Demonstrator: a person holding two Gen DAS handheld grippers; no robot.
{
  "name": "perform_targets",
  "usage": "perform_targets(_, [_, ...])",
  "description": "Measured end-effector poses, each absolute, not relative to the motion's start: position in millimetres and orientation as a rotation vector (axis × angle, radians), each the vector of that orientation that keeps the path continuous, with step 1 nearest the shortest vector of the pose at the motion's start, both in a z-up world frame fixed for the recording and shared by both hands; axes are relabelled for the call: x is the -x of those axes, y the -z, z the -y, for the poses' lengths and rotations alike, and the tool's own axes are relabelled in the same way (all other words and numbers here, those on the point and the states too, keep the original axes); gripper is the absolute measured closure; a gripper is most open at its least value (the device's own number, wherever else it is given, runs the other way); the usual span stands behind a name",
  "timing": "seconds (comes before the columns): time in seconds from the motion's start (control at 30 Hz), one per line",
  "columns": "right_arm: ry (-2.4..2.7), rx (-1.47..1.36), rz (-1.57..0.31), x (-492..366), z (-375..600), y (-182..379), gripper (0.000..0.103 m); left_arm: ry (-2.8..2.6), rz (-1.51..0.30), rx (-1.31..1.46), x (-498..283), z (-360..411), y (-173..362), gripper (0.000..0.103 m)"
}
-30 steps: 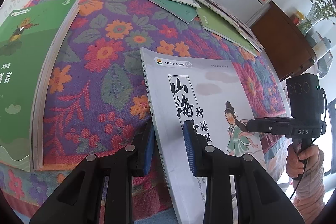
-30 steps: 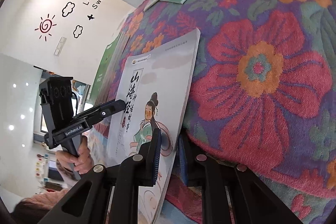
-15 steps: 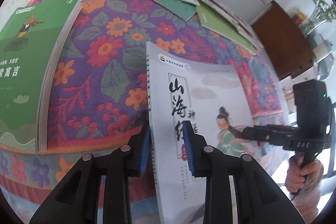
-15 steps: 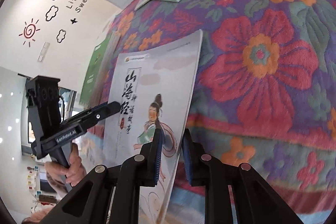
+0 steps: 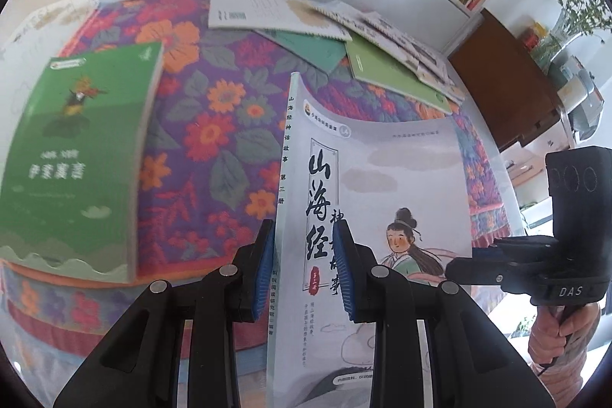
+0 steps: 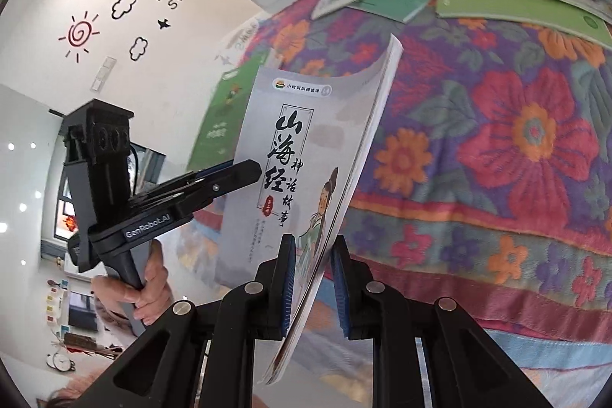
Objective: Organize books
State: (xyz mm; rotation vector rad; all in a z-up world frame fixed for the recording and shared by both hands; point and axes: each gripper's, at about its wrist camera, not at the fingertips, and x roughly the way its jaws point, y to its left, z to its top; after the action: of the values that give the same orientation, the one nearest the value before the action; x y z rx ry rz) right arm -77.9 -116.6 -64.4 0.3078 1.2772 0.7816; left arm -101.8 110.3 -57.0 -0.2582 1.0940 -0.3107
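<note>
The thin grey paperback (image 5: 382, 178), glossy cover a bit bowed, is held up clear of the desk's nubby floral cloth (image 5: 214, 155), pinched at both lower edges. The left gripper (image 5: 302, 270) is clamped near its spine and the right gripper (image 6: 311, 287) on its page edge, ribbed blue fingers (image 5: 264, 274) nearly closed. A chunky green book (image 5: 76, 155) is lying flat beside it, with floppy booklets (image 5: 344, 37) fanned out farther back.

Black left gripper (image 5: 304, 270) and right gripper (image 6: 311, 283) carry blue-padded jaws, silver screws, white lettering.
</note>
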Motion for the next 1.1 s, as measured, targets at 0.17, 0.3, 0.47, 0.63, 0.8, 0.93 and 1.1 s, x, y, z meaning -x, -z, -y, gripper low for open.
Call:
perform_targets(0.17, [-0.8,-0.311,-1.258,74,102,45,0.084,0.296,-1.062,0.26,99,-128,40,0.076])
perform_targets(0.3, [-0.807,-0.297,-1.24,69,83,32,0.084,0.285,-1.031,0.262,98,-143,25,0.076])
perform_targets(0.47, [-0.827,-0.271,-1.234,63,56,19,0.084,0.263,-0.982,0.262,96,-169,3,0.076])
perform_targets(0.63, [-0.865,-0.237,-1.208,56,21,10,0.084,0.233,-0.944,0.284,91,-203,-8,0.076])
perform_targets(0.8, [-0.881,-0.183,-1.153,46,-12,9,0.084,0.206,-0.92,0.33,83,-237,-7,0.076])
perform_targets(0.93, [-0.92,-0.175,-1.142,39,-36,14,0.084,0.183,-0.904,0.364,76,-263,-3,0.076])
perform_targets(1.1, [-0.941,-0.144,-1.099,33,-61,18,0.084,0.165,-0.896,0.393,67,-287,6,0.076])
